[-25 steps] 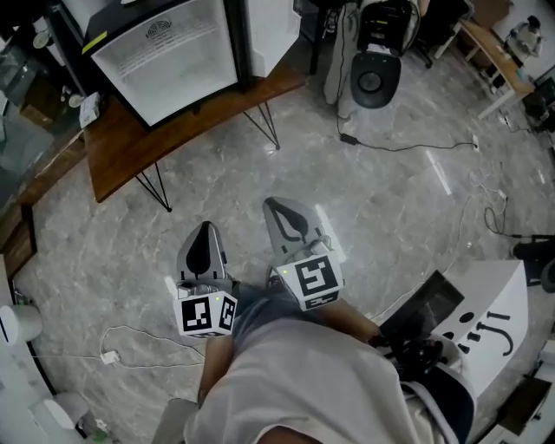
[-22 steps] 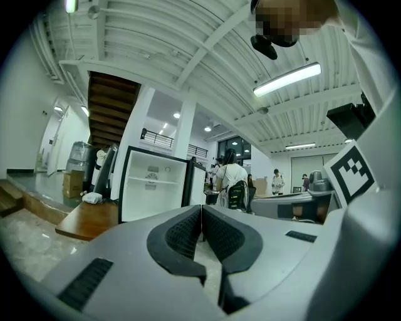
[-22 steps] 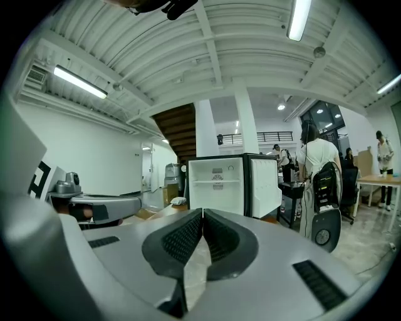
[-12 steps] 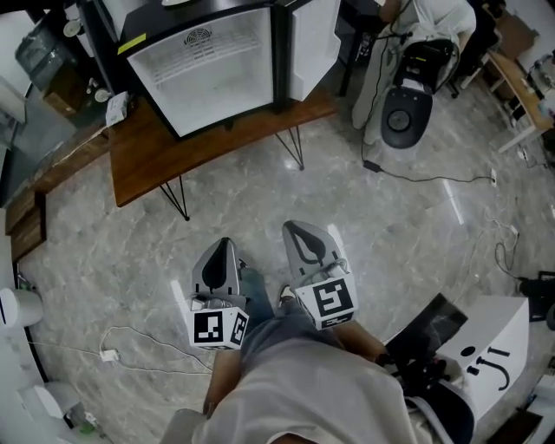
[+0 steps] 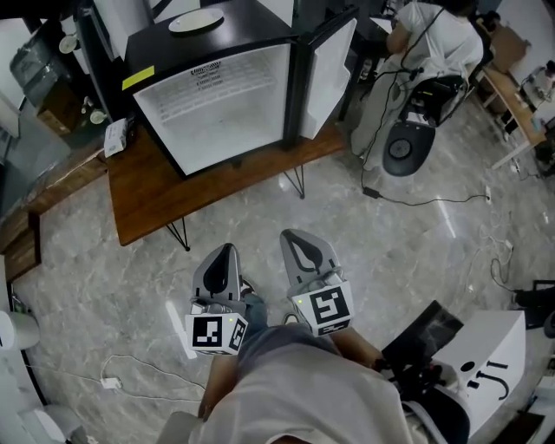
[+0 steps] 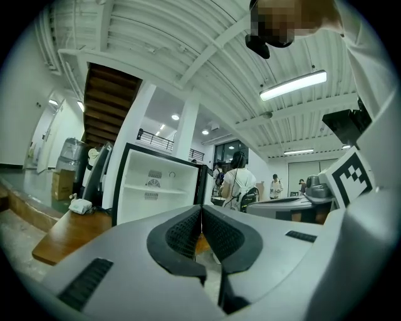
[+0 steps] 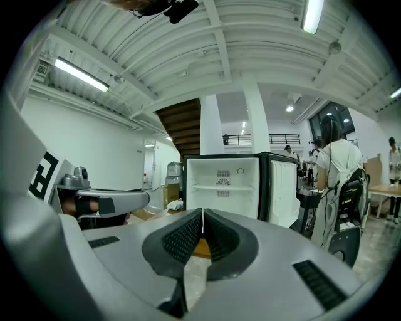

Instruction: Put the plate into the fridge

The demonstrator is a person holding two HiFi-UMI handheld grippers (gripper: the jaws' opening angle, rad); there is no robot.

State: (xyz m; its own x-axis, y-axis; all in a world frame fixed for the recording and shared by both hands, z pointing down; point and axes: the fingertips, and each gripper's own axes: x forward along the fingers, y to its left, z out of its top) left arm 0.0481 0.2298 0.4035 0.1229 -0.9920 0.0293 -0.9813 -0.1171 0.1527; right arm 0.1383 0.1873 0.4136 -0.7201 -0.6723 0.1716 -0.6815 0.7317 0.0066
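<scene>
Across the marble floor, the open fridge on the wooden table looms nearer than a second ago. The plate lies on the fridge's top. The left gripper and right gripper are both pressed together, empty, so pickup likely comes next.

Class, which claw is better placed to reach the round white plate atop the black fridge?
Probably left: the left claw lines up below the plate; the right claw sits toward the open door.

The fridge is finished black outside and white inside, with a yellow sticker slapped on. The plate is coloured white, the table brown wood, the floor veined grey marble. Left gripper and right gripper are moulded grey, checkered with black-and-white markers.
</scene>
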